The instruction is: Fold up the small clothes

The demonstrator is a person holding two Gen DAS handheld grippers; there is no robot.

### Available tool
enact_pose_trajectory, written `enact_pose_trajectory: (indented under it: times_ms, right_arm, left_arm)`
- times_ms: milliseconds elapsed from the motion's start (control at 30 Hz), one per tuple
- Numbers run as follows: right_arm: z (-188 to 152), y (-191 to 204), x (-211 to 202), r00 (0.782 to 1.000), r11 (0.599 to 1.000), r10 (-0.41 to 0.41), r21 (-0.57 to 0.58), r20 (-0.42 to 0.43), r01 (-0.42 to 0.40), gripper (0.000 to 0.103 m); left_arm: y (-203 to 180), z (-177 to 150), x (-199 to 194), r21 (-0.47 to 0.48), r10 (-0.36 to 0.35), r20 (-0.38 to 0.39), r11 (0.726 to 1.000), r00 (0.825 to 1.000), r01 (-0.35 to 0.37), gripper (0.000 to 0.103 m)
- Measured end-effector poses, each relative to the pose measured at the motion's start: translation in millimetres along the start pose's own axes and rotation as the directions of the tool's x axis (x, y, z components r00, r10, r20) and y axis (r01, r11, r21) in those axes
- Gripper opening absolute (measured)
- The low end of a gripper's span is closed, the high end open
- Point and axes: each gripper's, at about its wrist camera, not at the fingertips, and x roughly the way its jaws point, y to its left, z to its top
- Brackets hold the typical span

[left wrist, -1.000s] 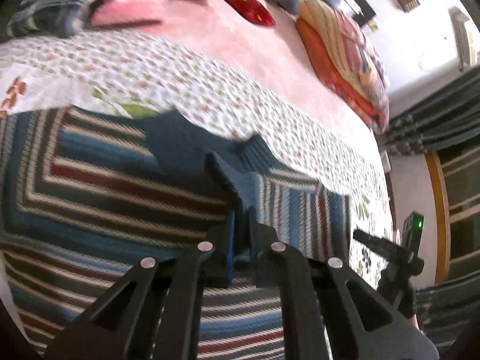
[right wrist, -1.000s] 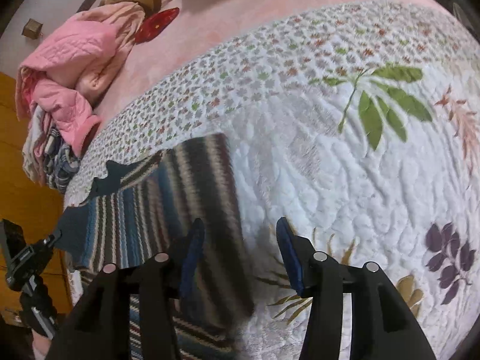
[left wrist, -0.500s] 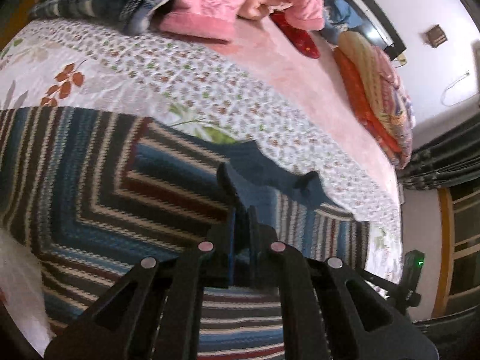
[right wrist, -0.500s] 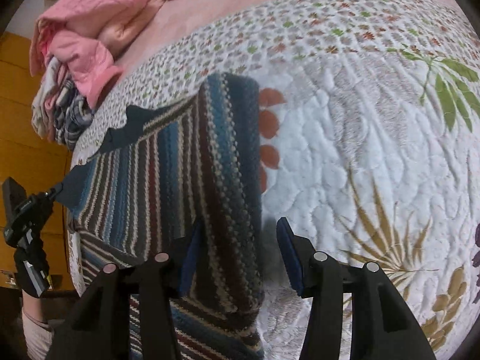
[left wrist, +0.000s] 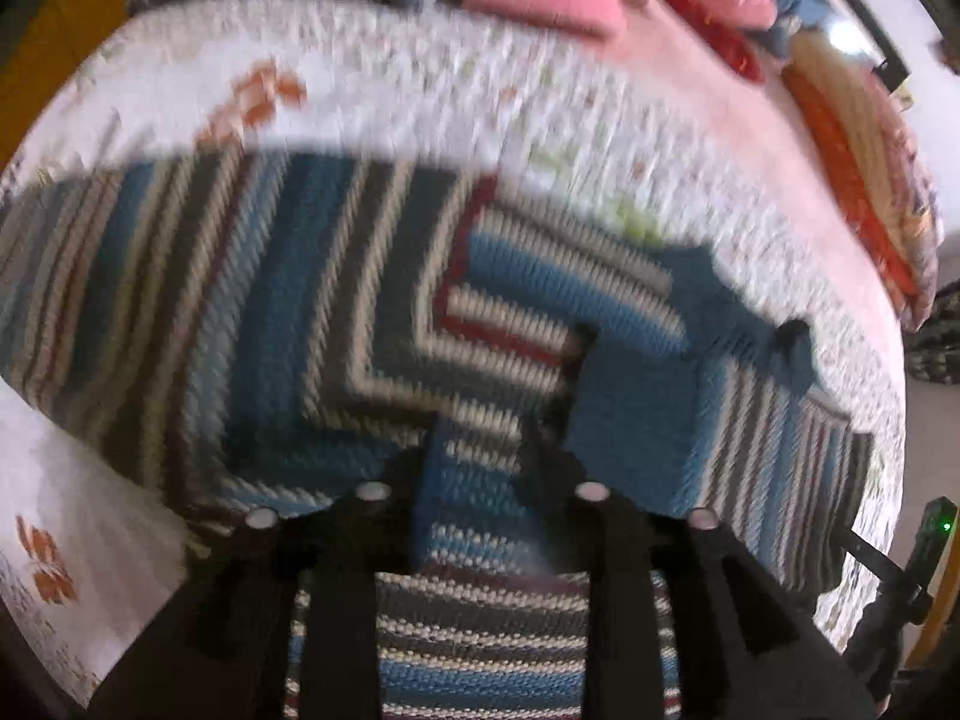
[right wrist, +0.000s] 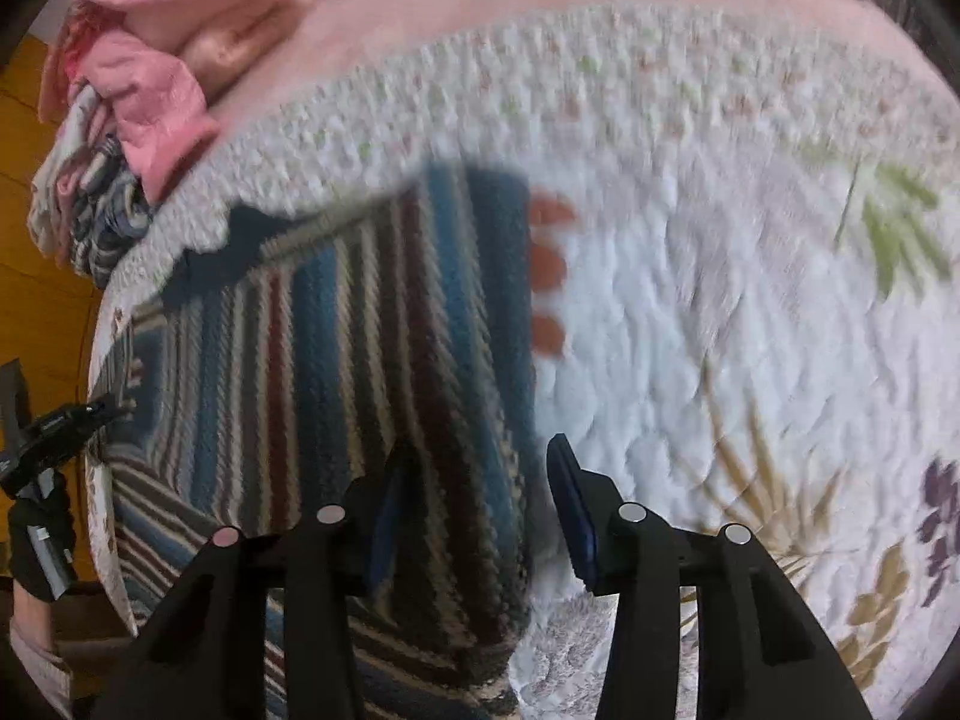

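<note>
While the striped sweater (left wrist: pixel 336 312) is spread flat on the quilt (right wrist: pixel 690 312), the left gripper (left wrist: pixel 483 450) is held over its blue collar area, fingers parted, nothing clamped. The right gripper (right wrist: pixel 474 492) is held wide apart above the sweater's edge. Pink clothes (right wrist: pixel 150 60) are piled beyond the sweater.

Striped knit sweater (left wrist: pixel 336 312) in blue, grey, cream and dark red, lying flat on the quilted bed (right wrist: pixel 690 312), sleeve folded over body

Sweater (left wrist: pixel 336 312) on quilt (right wrist: pixel 690 312) — clothes pile (right wrist: pixel 138 78) behind
</note>
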Motion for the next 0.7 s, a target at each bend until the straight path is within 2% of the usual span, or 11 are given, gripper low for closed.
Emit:
enact_pose_trajectory:
  times_ms: [133,267,367,467,533,700]
  right_arm:
    - [9,21,-21,0.992,0.994,0.109,-0.036,0.057,-0.108,0.050]
    - [9,43,-8,0.990,0.988,0.137,-0.077,0.017,-0.136,0.050]
    - [2,52,10,0.992,0.988,0.124,-0.085,-0.032,-0.127,0.050]
    - [-8,49,28,0.994,0.992,0.089,-0.084,-0.069,-0.095,0.050]
    - [-11,42,33,0.993,0.993,0.097,-0.064,-0.073,-0.102,0.050]
    - [-14,39,35,0.993,0.994,0.097,-0.052,-0.068,-0.101,0.052]
  left_arm:
    - [-24,-1,-22,0.097,-0.056,0.065,0.994,0.996,0.049,0.039]
    - [-50,-12,-9,0.138,-0.131,0.007,0.982,0.991,0.129,0.039]
    - [-66,-22,9,0.168,-0.124,-0.035,0.977,0.992,0.128,0.042]
    - [-73,-34,29,0.202,-0.080,-0.076,0.975,0.994,0.094,0.046]
    - [-71,-40,41,0.210,-0.059,-0.099,0.975,0.993,0.079,0.047]
    - [-74,-46,43,0.249,-0.046,-0.092,0.966,0.995,0.068,0.051]
